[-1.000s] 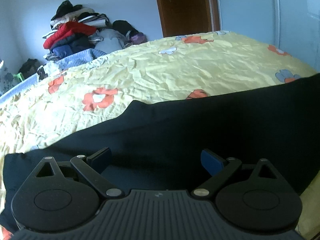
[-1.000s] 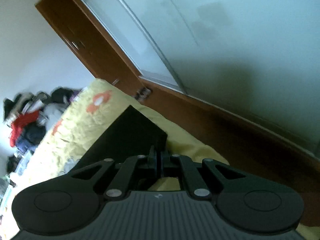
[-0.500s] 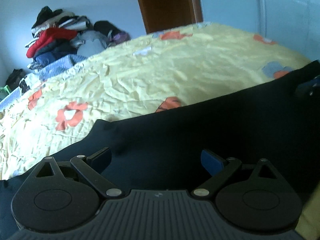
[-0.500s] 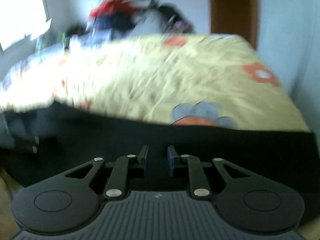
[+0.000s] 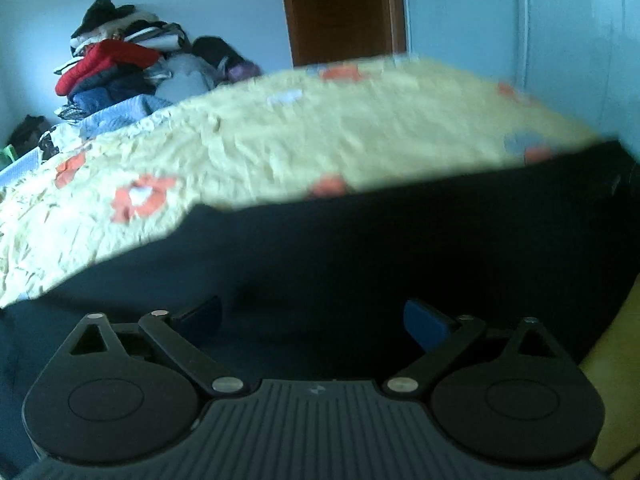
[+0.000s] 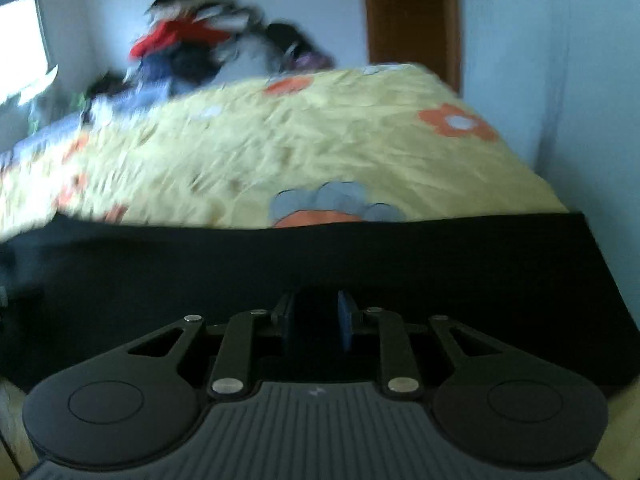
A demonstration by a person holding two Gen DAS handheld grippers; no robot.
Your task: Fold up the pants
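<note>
While pants lie flat | left tool wide, empty | right tool seemingly part-open

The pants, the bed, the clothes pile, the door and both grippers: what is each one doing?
pants: spread flat on the bed, dark
left gripper: open, over the pants
right gripper: partly open, gripping nothing
bed: covered by wrinkled flowered sheet
clothes pile: heaped, unfolded
door: closed

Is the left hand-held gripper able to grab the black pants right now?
Probably yes. The left hand-held gripper is open wide, right over the black pants spread on the bed, and nothing sits between them.
</note>
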